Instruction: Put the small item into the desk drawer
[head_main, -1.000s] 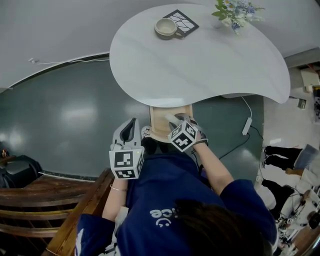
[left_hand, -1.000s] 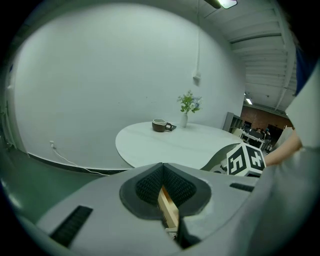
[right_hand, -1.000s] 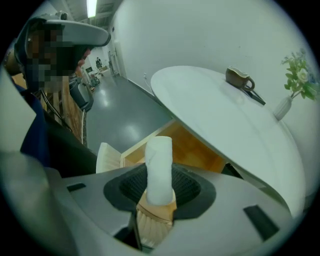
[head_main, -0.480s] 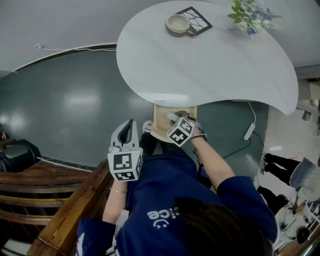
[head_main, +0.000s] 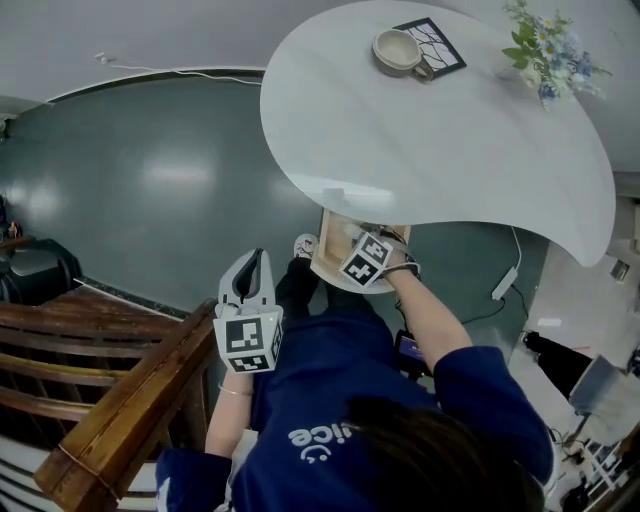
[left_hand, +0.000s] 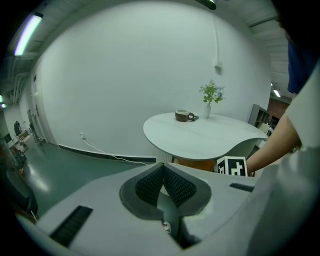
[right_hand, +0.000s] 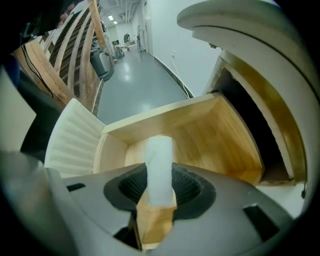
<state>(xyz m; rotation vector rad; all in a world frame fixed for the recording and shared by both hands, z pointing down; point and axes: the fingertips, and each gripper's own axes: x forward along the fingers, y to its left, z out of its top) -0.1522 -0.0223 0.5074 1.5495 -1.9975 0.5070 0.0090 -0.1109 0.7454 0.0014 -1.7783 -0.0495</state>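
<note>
The right gripper (right_hand: 159, 187) pinches a white tube (right_hand: 159, 160) over the open drawer (right_hand: 215, 135) at the edge of the table (head_main: 450, 130), with the left gripper (left_hand: 163, 186) pressed together and empty; released near the drawer's front edge, the tube could fall outside.

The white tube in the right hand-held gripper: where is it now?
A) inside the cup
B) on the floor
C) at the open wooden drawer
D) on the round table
C: the right gripper view shows the white tube pinched in the right hand-held gripper, the open wooden drawer just beyond it.
</note>
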